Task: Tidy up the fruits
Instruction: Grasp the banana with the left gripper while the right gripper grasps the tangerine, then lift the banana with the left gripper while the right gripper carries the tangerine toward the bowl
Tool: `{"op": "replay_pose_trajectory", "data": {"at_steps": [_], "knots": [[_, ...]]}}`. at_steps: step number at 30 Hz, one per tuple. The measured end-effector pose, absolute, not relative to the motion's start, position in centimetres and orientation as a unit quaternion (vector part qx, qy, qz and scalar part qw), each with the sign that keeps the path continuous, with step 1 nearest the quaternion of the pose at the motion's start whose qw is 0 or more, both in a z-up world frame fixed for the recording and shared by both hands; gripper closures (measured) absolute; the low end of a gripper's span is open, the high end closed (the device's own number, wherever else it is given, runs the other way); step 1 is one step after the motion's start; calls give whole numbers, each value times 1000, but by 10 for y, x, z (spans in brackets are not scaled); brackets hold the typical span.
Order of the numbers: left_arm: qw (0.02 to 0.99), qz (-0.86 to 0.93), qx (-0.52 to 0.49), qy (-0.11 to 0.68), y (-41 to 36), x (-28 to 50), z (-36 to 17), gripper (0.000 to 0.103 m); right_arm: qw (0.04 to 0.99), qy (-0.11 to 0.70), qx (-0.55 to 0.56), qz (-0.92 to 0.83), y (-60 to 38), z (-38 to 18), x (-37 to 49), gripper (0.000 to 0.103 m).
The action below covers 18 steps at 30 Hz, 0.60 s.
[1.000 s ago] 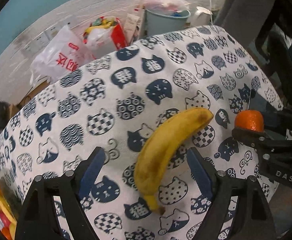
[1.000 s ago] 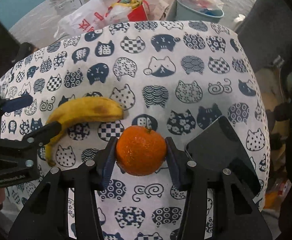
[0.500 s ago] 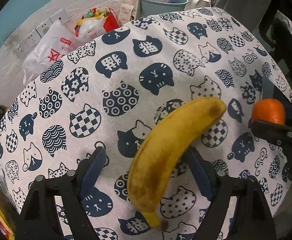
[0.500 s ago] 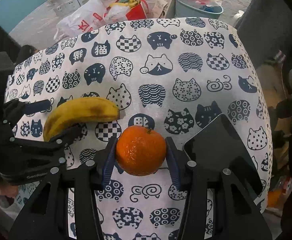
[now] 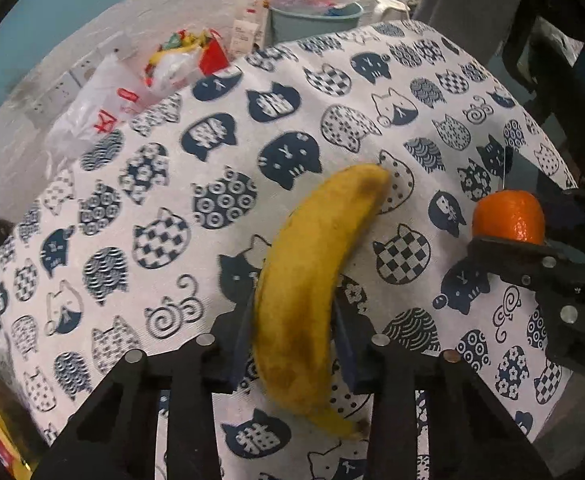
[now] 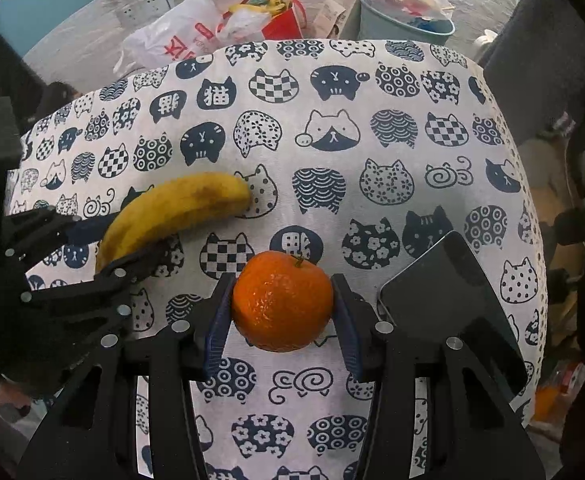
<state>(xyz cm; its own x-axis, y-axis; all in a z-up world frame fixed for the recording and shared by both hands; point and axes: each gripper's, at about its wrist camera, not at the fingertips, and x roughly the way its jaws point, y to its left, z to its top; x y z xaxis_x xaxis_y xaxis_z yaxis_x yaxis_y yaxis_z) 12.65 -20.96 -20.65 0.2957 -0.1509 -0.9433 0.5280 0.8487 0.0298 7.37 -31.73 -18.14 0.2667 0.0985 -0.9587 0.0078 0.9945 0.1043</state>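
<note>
A desk [image 6: 372, 92] draped in a white cloth printed with navy cat heads spreads out ahead of both pairs of fingers. Beyond its far edge sit plastic bags [image 6: 172, 40] and a pale blue bin [image 6: 404, 26] on the floor.

A black phone [image 6: 444, 292] lies flat on the cloth just right of the right fingers.

The banana [image 5: 312, 272] lies on the cloth, and the left gripper [image 5: 292, 344] is clenched around its lower half, blue pads pressing both sides; the blunt end reaches ahead of the fingers, and the stem tip pokes back toward the camera. From the right wrist view the same banana [image 6: 172, 208] curves out to the left of the right fingers.

The mandarin [image 6: 282, 300] sits squarely between the right fingers, stem up, with the right gripper [image 6: 282, 312] grasping it on both sides. From the left wrist view it [image 5: 508, 216] appears to the right of the left fingers, near the banana but apart from it.
</note>
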Motion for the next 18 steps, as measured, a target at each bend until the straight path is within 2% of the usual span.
{"op": "replay_pose_trajectory", "data": {"at_steps": [12, 18], "knots": [[821, -187, 128, 525, -188, 110, -163, 67, 807, 588, 37, 40, -307, -164, 70, 57], [820, -184, 125, 527, -177, 105, -160, 67, 812, 581, 32, 49, -298, -156, 67, 57]]}}
